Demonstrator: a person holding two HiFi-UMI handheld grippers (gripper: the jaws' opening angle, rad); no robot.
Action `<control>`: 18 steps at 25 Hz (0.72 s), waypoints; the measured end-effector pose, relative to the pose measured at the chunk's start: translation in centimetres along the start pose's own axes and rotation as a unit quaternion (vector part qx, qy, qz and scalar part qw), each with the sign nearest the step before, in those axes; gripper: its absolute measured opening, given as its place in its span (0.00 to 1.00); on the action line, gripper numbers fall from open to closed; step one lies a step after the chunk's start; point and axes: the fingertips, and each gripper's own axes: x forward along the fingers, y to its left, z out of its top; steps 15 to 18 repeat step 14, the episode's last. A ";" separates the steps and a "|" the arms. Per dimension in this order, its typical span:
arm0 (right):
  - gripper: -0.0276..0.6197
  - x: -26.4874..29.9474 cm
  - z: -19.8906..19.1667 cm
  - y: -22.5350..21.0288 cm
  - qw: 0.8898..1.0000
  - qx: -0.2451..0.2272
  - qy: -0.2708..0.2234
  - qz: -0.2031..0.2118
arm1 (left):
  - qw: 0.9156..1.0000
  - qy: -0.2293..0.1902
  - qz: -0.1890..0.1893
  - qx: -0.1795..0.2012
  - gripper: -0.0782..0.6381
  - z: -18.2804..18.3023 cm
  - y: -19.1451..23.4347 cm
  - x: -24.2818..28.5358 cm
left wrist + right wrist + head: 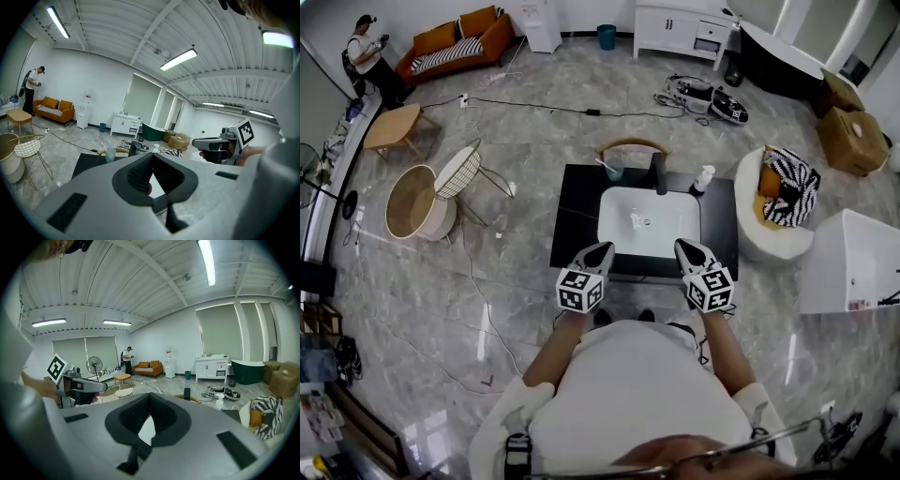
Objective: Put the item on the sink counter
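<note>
as the tongs stand, left tongs (598,251): jaws together, nothing between them, over the counter's near edge.
counter (577,216): black top round a white basin (675,234), right in front of the person.
cup (613,170): upright at the counter's back, left of the tap, a brush in it.
speck (635,221): small and white, in the basin near the drain; too small to tell what it is.
tap (659,174): black, behind the basin's middle.
bottle (704,178): white, upright at the back, just right of the tap.
right tongs (689,248): jaws together as well, empty, level with the left ones.
item: the task names none; cup and bottle both already stand on the counter, and neither pair of tongs carries a thing.
progress: my reading is that this fits two stages. either the item is one of those on the counter and the job is over, or it lies elsewhere and waits to be fetched. the pictures don't settle which.
writing: only black-and-white square markers on the tongs' cubes; no brand or word can be read on cup or bottle.
</note>
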 end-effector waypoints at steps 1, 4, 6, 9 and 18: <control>0.05 0.0 0.0 0.0 1.000 0.000 0.000 0.001 | 1.000 0.000 0.002 -0.001 0.12 0.0 0.1 0.0; 0.05 0.1 0.3 0.1 1.000 -0.002 -0.001 0.005 | 1.000 -0.003 0.008 -0.007 0.12 0.1 0.6 -0.1; 0.05 0.1 0.3 0.2 1.000 -0.002 -0.002 0.006 | 1.000 -0.004 0.012 -0.012 0.12 0.0 0.8 -0.3; 0.05 0.1 0.5 0.0 1.000 -0.001 -0.004 0.005 | 1.000 -0.007 0.013 -0.016 0.12 0.1 1.0 -0.4; 0.05 0.5 -0.4 -0.1 1.000 0.008 0.000 0.005 | 1.000 -0.007 0.013 -0.012 0.12 -0.1 1.6 -0.3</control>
